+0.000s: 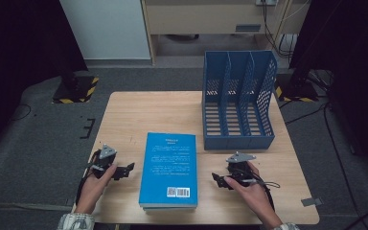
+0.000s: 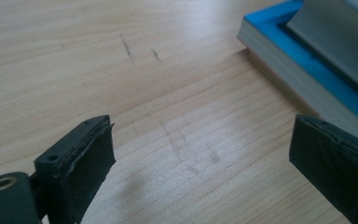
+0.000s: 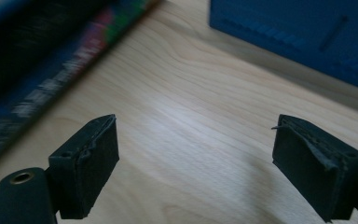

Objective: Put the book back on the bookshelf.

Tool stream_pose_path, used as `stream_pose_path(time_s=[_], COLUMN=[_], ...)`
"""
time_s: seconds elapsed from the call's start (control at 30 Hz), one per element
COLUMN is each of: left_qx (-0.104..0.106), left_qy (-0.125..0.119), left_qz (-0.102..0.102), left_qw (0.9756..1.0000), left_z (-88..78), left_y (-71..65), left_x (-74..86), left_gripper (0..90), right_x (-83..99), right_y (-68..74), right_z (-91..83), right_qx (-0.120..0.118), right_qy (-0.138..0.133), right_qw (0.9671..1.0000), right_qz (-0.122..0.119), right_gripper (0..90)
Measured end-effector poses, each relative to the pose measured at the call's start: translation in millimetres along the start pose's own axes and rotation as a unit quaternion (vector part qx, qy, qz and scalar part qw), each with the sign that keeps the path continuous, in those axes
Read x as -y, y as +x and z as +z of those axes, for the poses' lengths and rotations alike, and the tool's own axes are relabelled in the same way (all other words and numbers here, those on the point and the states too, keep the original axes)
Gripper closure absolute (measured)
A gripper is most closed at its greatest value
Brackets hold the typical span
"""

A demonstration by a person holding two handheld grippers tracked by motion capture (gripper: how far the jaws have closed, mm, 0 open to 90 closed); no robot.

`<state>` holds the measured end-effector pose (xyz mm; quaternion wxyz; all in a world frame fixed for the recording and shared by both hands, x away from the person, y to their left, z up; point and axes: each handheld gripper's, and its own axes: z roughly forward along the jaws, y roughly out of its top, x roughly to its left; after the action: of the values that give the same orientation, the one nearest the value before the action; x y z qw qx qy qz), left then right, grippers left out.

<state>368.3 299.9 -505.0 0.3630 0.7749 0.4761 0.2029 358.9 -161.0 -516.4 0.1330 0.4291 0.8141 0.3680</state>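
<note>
A blue three-slot file rack [image 1: 238, 100] stands upright at the far right of the wooden counter [image 1: 139, 112], its slots empty.

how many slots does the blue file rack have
3, side by side in the blue file rack at the table's far right: left, middle, right. All look empty.

Stack of books [image 1: 168, 170]: lies flat on the wooden table, near its front edge, spine to the right. Top cover bright blue, white print, barcode at the near end. Pale page edges face left.
</note>
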Motion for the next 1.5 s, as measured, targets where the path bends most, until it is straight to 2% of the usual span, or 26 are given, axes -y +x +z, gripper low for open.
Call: stream_pose_path(time_s=[0.03, 0.07, 0.1, 0.17, 0.23, 0.27, 0.33, 0.37, 0.43, 0.47, 0.53, 0.63, 0.7, 0.8, 0.87, 0.93, 1.07, 1.13, 1.23, 1.3, 1.33, 1.37, 1.4, 1.43, 1.5], left_qx=[-0.002, -0.004, -0.004, 0.000, 0.015, 0.030, 0.032, 0.026, 0.038, 0.038, 0.065, 0.100, 0.121, 0.141, 0.150, 0.151, 0.168, 0.180, 0.181, 0.190, 0.190, 0.194, 0.204, 0.204, 0.211], left_qy=[-0.005, -0.015, -0.015, -0.019, -0.022, -0.023, -0.030, -0.032, -0.035, -0.035, -0.028, -0.018, -0.017, -0.015, -0.010, -0.004, -0.003, -0.001, -0.001, -0.003, -0.003, -0.002, -0.001, -0.001, 0.000], left_qz=[0.001, 0.000, 0.000, 0.010, 0.016, 0.018, 0.018, 0.025, 0.018, 0.018, 0.015, 0.029, 0.021, 0.015, 0.017, 0.028, 0.016, 0.010, 0.001, -0.011, -0.011, -0.019, -0.031, -0.031, -0.035], left_qw=[1.0000, 0.9999, 0.9999, 0.9998, 0.9995, 0.9991, 0.9989, 0.9989, 0.9985, 0.9985, 0.9974, 0.9944, 0.9923, 0.9898, 0.9884, 0.9881, 0.9857, 0.9836, 0.9834, 0.9818, 0.9818, 0.9808, 0.9785, 0.9785, 0.9768], left_z=[-3.6, -13.7, -13.7, -23.3, -31.3, -36.9, -40.4, -44.3, -51.4, -51.4, -50.4, -42.9, -37.3, -29.9, -25.0, -21.9, -17.1, -12.7, -9.8, -7.6, -7.6, -6.7, -4.8, -4.8, -3.8], left_y=[-0.6, -2.3, -2.3, -6.3, -12.7, -16.8, -19.6, -22.4, -31.1, -31.1, -38.7, -52.0, -58.9, -65.6, -70.1, -74.9, -81.3, -85.5, -86.3, -83.8, -83.8, -82.9, -80.1, -80.1, -78.2], left_x=[-1.6, -6.6, -6.6, -11.7, -17.5, -21.7, -24.1, -26.4, -34.6, -34.6, -41.0, -46.8, -48.0, -48.2, -48.0, -47.2, -45.5, -45.2, -44.8, -42.9, -42.9, -42.0, -39.9, -39.9, -38.7], left_gripper=[6.4, 6.4, 6.4, 6.4, 6.3, 6.1, 6.1, 6.0, 5.7, 5.5, 5.4, 5.2, 5.2, 4.6, 4.8, 4.1, 3.6, 2.2, 0.0, 0.0, 0.0, 0.0, 0.0, 0.0, 0.0], right_x=[-2.4, -6.8, -6.8, -12.3, -18.9, -24.9, -28.8, -32.9, -44.9, -50.5, -54.6, -63.5, -66.6, -70.2, -71.2, -72.0, -72.7, -71.9, -71.3, -69.7, -69.7, -69.5, -68.2, -68.2, -66.5], right_y=[2.6, 6.7, 6.7, 12.3, 19.7, 26.9, 31.2, 35.4, 46.7, 51.3, 54.7, 63.3, 67.8, 71.1, 73.7, 75.4, 75.9, 76.6, 78.2, 78.5, 78.5, 78.3, 76.5, 76.5, 73.6], right_z=[-5.4, -12.2, -12.2, -20.0, -26.6, -30.0, -31.8, -33.3, -37.1, -37.0, -35.6, -26.5, -19.8, -8.1, -2.1, 0.9, 2.5, 4.5, 6.9, 9.4, 9.4, 9.6, 11.3, 11.3, 13.5], right_qx=[-0.016, -0.034, -0.034, -0.049, -0.059, -0.066, -0.068, -0.073, -0.082, -0.084, -0.087, -0.096, -0.110, -0.130, -0.134, -0.137, -0.134, -0.133, -0.130, -0.124, -0.124, -0.124, -0.127, -0.127, -0.138], right_qy=[-0.007, -0.012, -0.012, -0.020, -0.030, -0.033, -0.036, -0.039, -0.050, -0.053, -0.052, -0.045, -0.044, -0.046, -0.046, -0.048, -0.051, -0.055, -0.056, -0.070, -0.070, -0.068, -0.072, -0.072, -0.067], right_qw=[0.9998, 0.9991, 0.9991, 0.9982, 0.9970, 0.9960, 0.9956, 0.9950, 0.9934, 0.9924, 0.9917, 0.9907, 0.9890, 0.9878, 0.9870, 0.9866, 0.9871, 0.9872, 0.9881, 0.9885, 0.9885, 0.9888, 0.9887, 0.9887, 0.9881], right_qz=[-0.007, -0.020, -0.020, -0.031, -0.040, -0.050, -0.054, -0.057, -0.063, -0.073, -0.079, -0.086, -0.089, -0.072, -0.075, -0.074, -0.072, -0.070, -0.061, -0.052, -0.052, -0.048, -0.036, -0.036, -0.009], right_gripper=[15.9, 15.6, 15.6, 15.6, 15.1, 12.2, 10.5, 8.6, 5.6, 5.1, 4.1, 3.7, 5.2, 7.6, 8.6, 6.6, 5.5, 3.1, 0.2, 0.2, 0.2, 0.2, 0.1, 0.1, 0.3])
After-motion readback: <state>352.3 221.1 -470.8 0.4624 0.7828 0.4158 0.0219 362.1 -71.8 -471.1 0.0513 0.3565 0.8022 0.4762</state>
